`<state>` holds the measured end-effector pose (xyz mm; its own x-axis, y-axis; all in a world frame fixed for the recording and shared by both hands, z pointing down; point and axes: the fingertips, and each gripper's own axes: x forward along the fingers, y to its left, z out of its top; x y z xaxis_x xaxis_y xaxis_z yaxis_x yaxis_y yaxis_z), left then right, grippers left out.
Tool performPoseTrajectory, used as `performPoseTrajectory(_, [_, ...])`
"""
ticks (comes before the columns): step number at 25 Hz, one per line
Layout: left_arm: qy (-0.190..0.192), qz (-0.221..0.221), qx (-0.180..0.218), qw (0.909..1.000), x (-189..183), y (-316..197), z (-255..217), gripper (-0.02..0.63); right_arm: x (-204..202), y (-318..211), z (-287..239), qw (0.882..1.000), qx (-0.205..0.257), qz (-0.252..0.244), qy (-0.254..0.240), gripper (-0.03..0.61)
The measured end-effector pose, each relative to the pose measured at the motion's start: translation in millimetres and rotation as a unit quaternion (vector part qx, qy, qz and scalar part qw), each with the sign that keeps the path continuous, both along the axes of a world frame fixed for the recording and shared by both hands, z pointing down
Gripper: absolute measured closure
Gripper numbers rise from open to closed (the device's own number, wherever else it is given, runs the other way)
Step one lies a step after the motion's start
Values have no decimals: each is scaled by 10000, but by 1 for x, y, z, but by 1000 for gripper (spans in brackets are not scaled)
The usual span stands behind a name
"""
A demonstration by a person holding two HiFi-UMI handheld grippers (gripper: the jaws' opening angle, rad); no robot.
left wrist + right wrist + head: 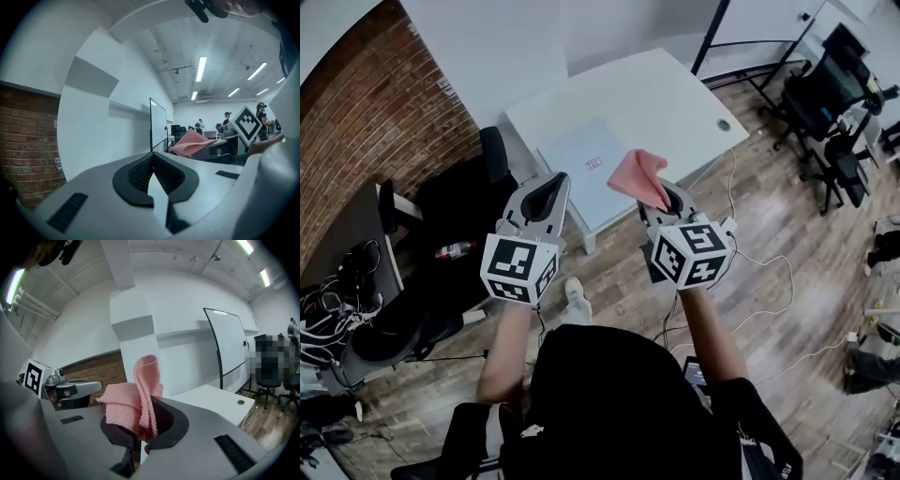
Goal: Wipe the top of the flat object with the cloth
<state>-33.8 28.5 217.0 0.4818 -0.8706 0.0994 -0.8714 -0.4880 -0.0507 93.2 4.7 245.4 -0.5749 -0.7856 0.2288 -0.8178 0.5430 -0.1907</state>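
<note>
One pink cloth (639, 176) stands lengthwise out of your right gripper's (668, 202) clenched jaws, pointing toward the table's (675, 94) near edge. Your left gripper (546, 193) is closed, empty.

Your left gripper (152, 164) has its jaws pressed together with nothing between them. Your right gripper (144, 426) is just beside it at about the same height, its jaws clamped on a pink cloth (135, 399) that stands up above the tips. Both bare forearms reach forward from your body, the left forearm (508, 349) and the right forearm (712, 333) roughly parallel.
</note>
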Motion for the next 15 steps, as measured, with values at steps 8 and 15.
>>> performPoseTrajectory(8, [32, 127, -171, 9998, -22, -65, 6, 602, -26, -59, 1, 9998, -102, 92, 132, 534])
performPoseTrajectory(15, [11, 407, -193, 9990, -25, -118, 2, 603, -37, -102, -1, 9992, -173, 285, 237, 534])
